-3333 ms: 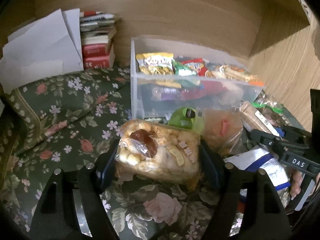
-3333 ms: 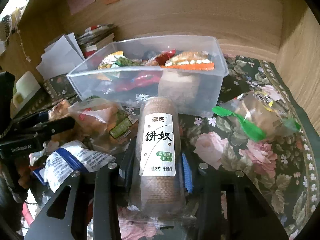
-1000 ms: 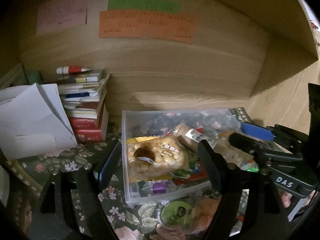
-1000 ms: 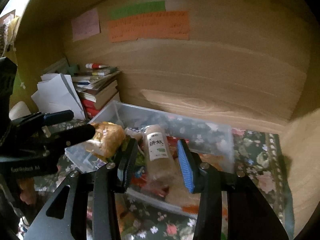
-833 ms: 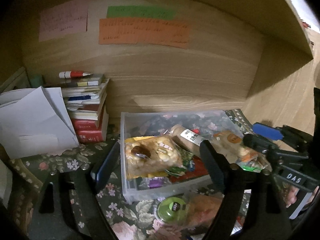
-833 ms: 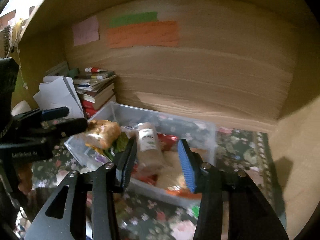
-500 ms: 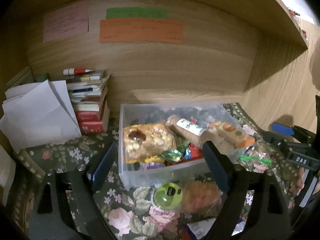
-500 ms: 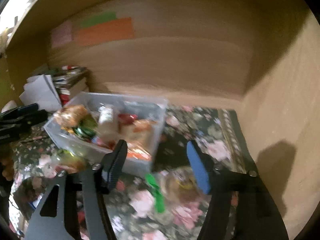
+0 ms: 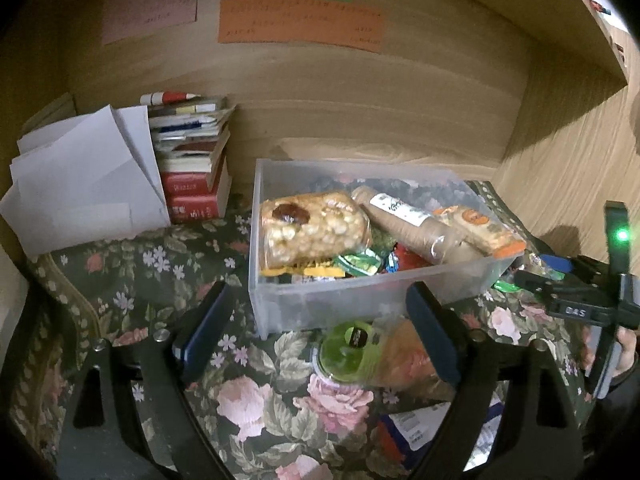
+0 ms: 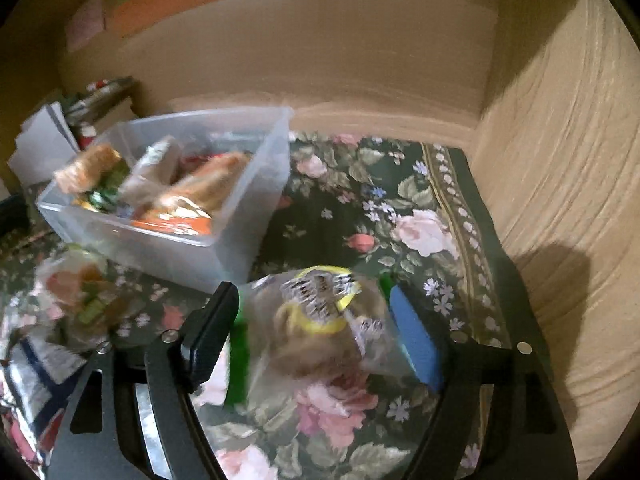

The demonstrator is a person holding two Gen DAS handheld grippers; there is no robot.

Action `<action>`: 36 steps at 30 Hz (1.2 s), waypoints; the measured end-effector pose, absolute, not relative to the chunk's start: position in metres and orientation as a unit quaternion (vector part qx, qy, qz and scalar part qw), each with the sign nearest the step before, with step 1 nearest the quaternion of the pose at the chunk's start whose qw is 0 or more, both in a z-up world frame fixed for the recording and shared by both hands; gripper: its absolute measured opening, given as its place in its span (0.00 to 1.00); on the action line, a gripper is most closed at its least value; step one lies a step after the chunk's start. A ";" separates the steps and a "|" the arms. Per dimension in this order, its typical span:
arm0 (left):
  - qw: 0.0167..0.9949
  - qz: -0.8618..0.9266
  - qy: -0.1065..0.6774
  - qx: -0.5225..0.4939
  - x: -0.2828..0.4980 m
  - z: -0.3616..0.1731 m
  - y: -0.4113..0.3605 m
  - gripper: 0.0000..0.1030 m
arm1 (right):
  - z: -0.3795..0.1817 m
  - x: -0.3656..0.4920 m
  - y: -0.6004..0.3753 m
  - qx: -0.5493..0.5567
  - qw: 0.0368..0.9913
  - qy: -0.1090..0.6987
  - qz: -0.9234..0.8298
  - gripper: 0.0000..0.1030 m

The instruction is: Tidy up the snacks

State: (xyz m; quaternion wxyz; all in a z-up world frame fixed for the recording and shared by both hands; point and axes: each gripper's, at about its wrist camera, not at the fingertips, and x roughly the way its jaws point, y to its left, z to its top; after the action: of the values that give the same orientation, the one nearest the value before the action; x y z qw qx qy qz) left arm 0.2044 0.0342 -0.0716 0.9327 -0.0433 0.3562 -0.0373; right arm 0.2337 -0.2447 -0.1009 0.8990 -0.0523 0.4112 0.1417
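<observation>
- Two grippers angle down over a floral cloth (image 9: 132, 280) inside a wooden alcove.
- The left gripper (image 9: 316, 324) has its jaws spread wide, just in front of the clear plastic bin (image 9: 360, 300); a green-lidded snack pack (image 9: 360, 352) lies on the cloth between the fingers, with no pad touching it that I can see.
- The right gripper (image 10: 316, 328) has just been opening its jaws; a clear bag with a green strip (image 10: 316, 320) lies between them on the cloth. The view is blurred, and the pads look beside the bag rather than pressing it.
- The bin sits near the back wall, right of a stack of books (image 9: 192, 168) and white papers (image 9: 84, 180).
- In the bin: a bag of puffed snacks (image 9: 312, 228) at its left, a brown biscuit roll (image 9: 412, 228) leaning beside it, an orange-edged packet (image 9: 480, 232) at the right, small wrappers under them.
- More packets lie on the cloth in front of the bin.
</observation>
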 end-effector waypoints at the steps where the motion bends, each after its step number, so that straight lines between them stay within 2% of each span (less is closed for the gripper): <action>1: 0.932 -0.038 0.358 -0.043 0.204 -0.073 0.034 0.86 | -0.104 0.236 -0.246 -0.047 0.896 0.416 0.145 0.75; 13: 0.929 -0.073 0.361 -0.037 0.188 -0.069 0.011 0.87 | -0.103 0.234 -0.247 -0.078 0.893 0.418 0.146 0.80; 15: 0.929 -0.078 0.359 -0.035 0.184 -0.068 0.007 0.89 | -0.102 0.230 -0.248 -0.084 0.895 0.414 0.144 0.78; 26: 0.921 -0.107 0.373 -0.032 0.161 -0.071 -0.025 0.96 | -0.092 0.192 -0.250 -0.089 0.908 0.388 0.134 0.58; 36: 0.904 -0.095 0.417 -0.017 0.151 -0.105 -0.054 0.98 | -0.093 0.166 -0.258 -0.057 0.903 0.393 0.166 0.59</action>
State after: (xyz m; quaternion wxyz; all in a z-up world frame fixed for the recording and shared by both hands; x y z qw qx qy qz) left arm 0.1508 -0.0539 -0.1047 0.9036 -0.0167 0.4174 -0.0952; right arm 0.1659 -0.2580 -0.0930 0.9027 -0.0575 0.3926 0.1664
